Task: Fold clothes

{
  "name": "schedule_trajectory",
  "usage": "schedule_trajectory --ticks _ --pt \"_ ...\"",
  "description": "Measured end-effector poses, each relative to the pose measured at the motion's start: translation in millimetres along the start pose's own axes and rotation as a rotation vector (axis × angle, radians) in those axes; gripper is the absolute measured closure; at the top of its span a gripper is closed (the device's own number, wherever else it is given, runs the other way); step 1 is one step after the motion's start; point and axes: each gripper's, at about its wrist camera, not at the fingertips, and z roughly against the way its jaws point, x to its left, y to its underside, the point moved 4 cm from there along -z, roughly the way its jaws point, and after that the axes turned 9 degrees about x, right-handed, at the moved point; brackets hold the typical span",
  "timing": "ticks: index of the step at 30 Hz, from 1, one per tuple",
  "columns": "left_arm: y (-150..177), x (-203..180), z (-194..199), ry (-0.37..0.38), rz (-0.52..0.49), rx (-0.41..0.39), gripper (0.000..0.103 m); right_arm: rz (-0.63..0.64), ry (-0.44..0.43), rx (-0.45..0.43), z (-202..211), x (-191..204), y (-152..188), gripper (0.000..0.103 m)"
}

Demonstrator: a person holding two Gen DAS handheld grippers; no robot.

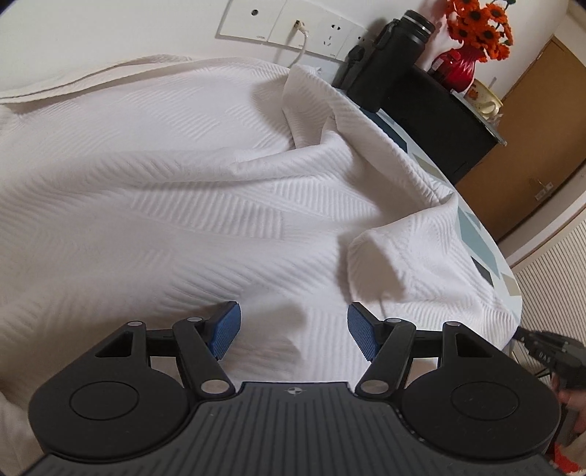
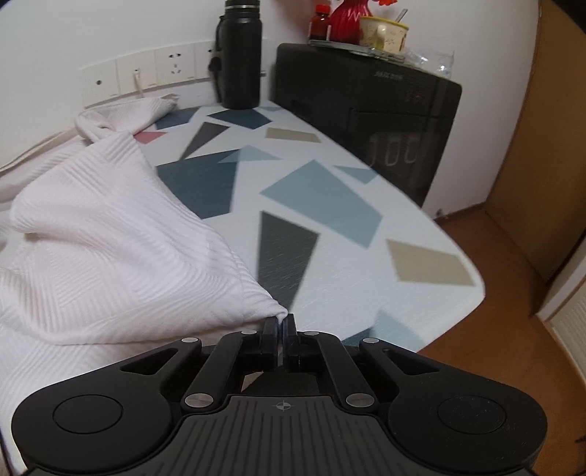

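Observation:
A white textured garment [image 1: 175, 190] lies spread and rumpled over the table, with a raised fold at its right side. My left gripper [image 1: 293, 331] hovers just above the near part of the cloth, its blue pads [image 1: 227, 329] wide apart with nothing between them. In the right wrist view the same white garment [image 2: 110, 249] covers the left half of the table. My right gripper [image 2: 281, 326] is shut on a corner of the garment, pulling it into a point above the patterned tabletop. The right gripper's body also shows at the lower right edge of the left wrist view.
The table [image 2: 329, 205] has a white top with blue, grey and tan shapes. A black bottle [image 2: 240, 55] stands at the wall, beside a black appliance [image 2: 366, 110] bearing a red vase [image 2: 346, 18] and a cup [image 2: 382, 33]. Wall sockets [image 2: 146, 73] sit behind. Wooden floor lies right.

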Motion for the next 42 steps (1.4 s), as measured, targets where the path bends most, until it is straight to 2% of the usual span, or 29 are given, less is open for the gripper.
schedule_trajectory --ticks 4,6,8,13,17,21,27,30,33,34,35,36,37,38,42 --pt "1.5 -2.7 -3.3 0.003 -0.016 -0.008 0.037 -0.014 0.005 0.009 -5.0 -6.6 -3.4 0.101" --pt "1.6 -2.5 -1.8 -0.003 -0.023 -0.010 0.037 -0.008 0.020 0.012 -3.8 -4.4 -2.7 0.095" --pt "1.5 0.1 0.2 -0.006 -0.026 -0.010 0.037 -0.014 0.044 0.005 0.4 -2.4 -0.1 0.078" --pt "-4.1 2.7 7.8 -0.040 -0.053 -0.023 0.035 -0.049 0.064 -0.031 20.1 8.3 9.1 0.067" --pt "-13.6 -18.8 8.3 -0.044 -0.169 -0.040 0.031 0.004 0.045 -0.051 33.0 32.8 19.1 0.060" --pt "-23.1 -52.1 -7.1 -0.087 -0.343 -0.054 0.031 0.034 0.049 -0.033 31.2 44.1 28.3 0.059" --pt "-31.3 -78.5 -38.7 -0.205 -0.562 -0.058 0.031 -0.039 0.070 -0.034 27.2 19.4 24.9 0.059" --pt "-33.7 -79.9 -46.9 -0.214 -0.584 -0.071 0.032 -0.038 0.078 -0.038 21.0 7.2 17.3 0.058" --pt "-36.4 -78.0 -50.5 -0.202 -0.560 -0.094 0.032 -0.008 0.072 -0.041 12.9 3.4 7.7 0.055" --pt "-37.5 -77.1 -50.5 -0.183 -0.535 -0.104 0.038 0.008 0.067 -0.042 10.1 3.5 4.3 0.055" --pt "-38.2 -76.2 -48.9 -0.136 -0.497 -0.111 0.052 0.024 0.063 -0.043 7.3 3.6 0.9 0.054" --pt "-39.0 -75.4 -47.1 -0.086 -0.457 -0.117 0.060 0.041 0.058 -0.043 4.6 4.0 -2.3 0.054" --pt "-39.6 -75.7 -45.2 -0.045 -0.424 -0.119 0.082 0.062 0.054 -0.043 2.0 5.1 -5.0 0.054" --pt "-38.9 -77.1 -42.2 -0.023 -0.393 -0.125 0.093 0.083 0.050 -0.043 -0.5 6.3 -7.8 0.054" --pt "-33.4 -75.7 -19.0 0.091 -0.199 -0.148 0.098 0.129 0.021 -0.032 -9.0 5.3 -16.9 0.054"
